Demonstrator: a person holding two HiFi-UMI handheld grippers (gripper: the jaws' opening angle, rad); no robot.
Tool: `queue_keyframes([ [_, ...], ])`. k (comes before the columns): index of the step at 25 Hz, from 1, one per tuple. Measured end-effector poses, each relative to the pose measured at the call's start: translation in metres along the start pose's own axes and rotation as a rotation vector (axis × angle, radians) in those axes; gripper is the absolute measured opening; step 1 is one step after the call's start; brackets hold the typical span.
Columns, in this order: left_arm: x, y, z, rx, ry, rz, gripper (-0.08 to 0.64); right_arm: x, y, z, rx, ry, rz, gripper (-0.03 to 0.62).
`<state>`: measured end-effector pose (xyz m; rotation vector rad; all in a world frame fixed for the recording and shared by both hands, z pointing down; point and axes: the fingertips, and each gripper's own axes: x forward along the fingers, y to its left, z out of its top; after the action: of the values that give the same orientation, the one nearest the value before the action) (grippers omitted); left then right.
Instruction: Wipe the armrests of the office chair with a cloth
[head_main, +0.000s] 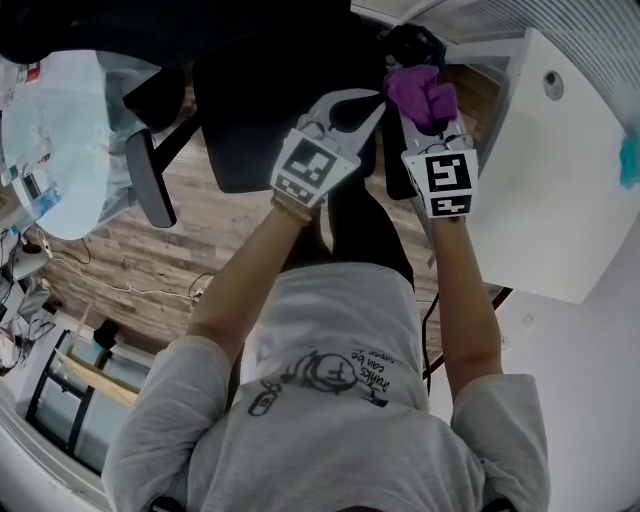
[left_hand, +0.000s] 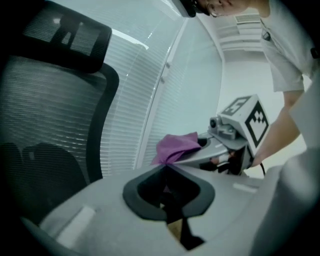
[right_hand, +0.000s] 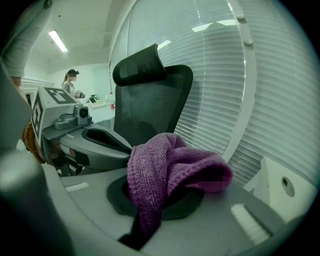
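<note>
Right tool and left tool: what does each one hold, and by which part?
The right tool grips the purple cloth by a bunched fold. The left tool is shut and empty.

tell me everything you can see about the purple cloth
The purple cloth looks like microfibre, with a knobbly woven texture, and is bunched into a loose folded wad. It is pinched in the right gripper, whose jaws are shut on it. One fold droops down between the jaws and the rest mounds over them. It is held in the air in front of the black mesh office chair, touching only the gripper as far as these views show.
</note>
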<state>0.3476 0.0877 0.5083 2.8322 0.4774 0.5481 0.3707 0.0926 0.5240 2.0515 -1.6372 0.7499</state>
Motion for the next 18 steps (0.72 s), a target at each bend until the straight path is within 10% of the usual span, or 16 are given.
queue_keyframes([
  [18, 0.003, 0.0, -0.015, -0.016, 0.046, -0.022, 0.002, 0.02, 0.004, -0.034, -0.008, 0.108, 0.019, 0.037],
])
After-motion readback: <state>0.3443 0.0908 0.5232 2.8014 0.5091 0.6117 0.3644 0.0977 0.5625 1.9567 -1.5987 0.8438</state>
